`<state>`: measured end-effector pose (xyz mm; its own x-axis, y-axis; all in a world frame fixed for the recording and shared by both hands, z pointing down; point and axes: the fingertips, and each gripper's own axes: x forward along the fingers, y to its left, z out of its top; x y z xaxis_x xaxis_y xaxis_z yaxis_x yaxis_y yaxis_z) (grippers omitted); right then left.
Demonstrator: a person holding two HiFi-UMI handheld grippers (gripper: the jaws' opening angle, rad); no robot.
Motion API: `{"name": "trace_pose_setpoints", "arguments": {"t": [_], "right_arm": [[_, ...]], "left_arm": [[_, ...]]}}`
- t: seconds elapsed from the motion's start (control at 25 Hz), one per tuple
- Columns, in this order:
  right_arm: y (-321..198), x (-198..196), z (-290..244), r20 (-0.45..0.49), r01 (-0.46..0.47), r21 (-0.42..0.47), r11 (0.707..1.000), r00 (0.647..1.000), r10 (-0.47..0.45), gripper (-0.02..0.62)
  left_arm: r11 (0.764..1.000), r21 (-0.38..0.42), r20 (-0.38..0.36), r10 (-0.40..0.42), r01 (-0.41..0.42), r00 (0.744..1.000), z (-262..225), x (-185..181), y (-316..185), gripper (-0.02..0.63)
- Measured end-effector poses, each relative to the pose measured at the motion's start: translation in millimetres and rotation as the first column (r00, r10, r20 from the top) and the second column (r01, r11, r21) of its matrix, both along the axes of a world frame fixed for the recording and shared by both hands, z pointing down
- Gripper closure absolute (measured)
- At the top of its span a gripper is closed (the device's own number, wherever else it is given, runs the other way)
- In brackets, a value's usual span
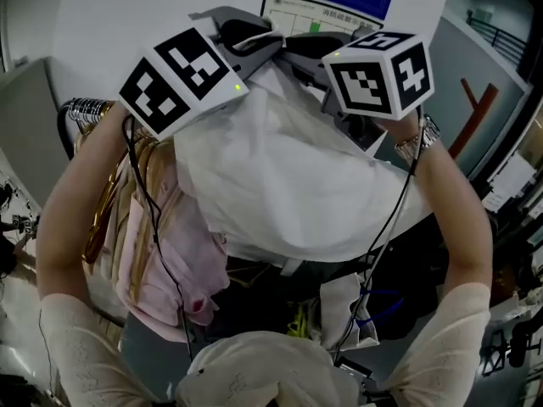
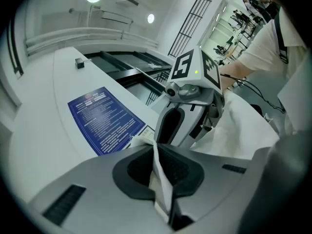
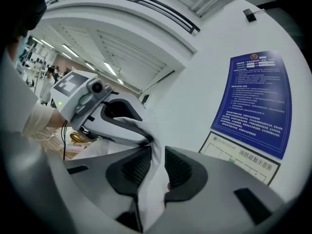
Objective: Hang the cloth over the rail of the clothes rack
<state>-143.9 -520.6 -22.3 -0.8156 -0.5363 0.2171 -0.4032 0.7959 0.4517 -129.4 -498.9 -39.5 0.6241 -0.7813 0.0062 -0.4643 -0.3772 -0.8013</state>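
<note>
Sleeves of pale knit, yours, one leading up to each tool. Left gripper: jaws pressed together on a fold of the white cloth, which stands up between the dark pads. Right gripper: jaws likewise pinching a fold of that cloth; watch on the wrist behind it. You hold both grippers side by side, tips close together, with the cloth drooping in a broad sheet beneath them and towards you. Chrome rail: left of and below your left gripper, with a pink garment and gold hangers hanging there; whether the cloth touches the rail cannot be told. Blue notice: on the white wall beyond both pairs of jaws.
</note>
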Motion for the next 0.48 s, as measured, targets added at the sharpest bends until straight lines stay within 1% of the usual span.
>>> {"name": "trace_pose_setpoints", "arguments": {"t": [0.04,0.08,0.12,0.2,0.36,0.44,0.48], "right_arm": [[-1.4,-0.7,-0.1,0.005,0.002,-0.013,1.0,1.0,-0.002,0.499],[-2.6,-0.7,-1.9,0.016,0.002,-0.025,1.0,1.0,-0.001,0.546],[-3.5,-0.1,-5.0,0.029,-0.001,-0.03,1.0,1.0,0.002,0.568],[-5.4,2.7,-10.2,0.043,-0.014,-0.025,1.0,0.999,0.016,0.571],[-11.9,11.6,-12.0,0.056,-0.049,-0.028,0.998,0.997,0.05,0.572],[-12.0,12.9,-12.5,0.06,-0.05,-0.032,0.998,0.997,0.052,0.572],[-11.7,12.7,-12.8,0.063,-0.053,-0.032,0.998,0.997,0.055,0.572]], "left_arm": [[1.0,-0.005,0.004,0.001,-0.001,1.0,0.7,-1.4,-0.9,0.588],[1.0,-0.01,0.01,-0.001,0.001,1.0,0.6,-2.7,-2.1,0.588],[1.0,-0.012,0.018,-0.006,0.006,1.0,-0.1,-3.6,-3.3,0.588],[1.0,0.001,0.041,-0.023,0.023,0.999,-2.1,-5.7,-4.5,0.588],[0.995,0.071,0.079,-0.077,0.072,0.994,-8.3,-17.3,-0.3,0.588],[0.994,0.084,0.085,-0.082,0.075,0.993,-12.6,-22.8,5.9,0.588],[0.993,0.094,0.076,-0.083,0.075,0.994,-15.8,-26.0,10.4,0.587]]}}
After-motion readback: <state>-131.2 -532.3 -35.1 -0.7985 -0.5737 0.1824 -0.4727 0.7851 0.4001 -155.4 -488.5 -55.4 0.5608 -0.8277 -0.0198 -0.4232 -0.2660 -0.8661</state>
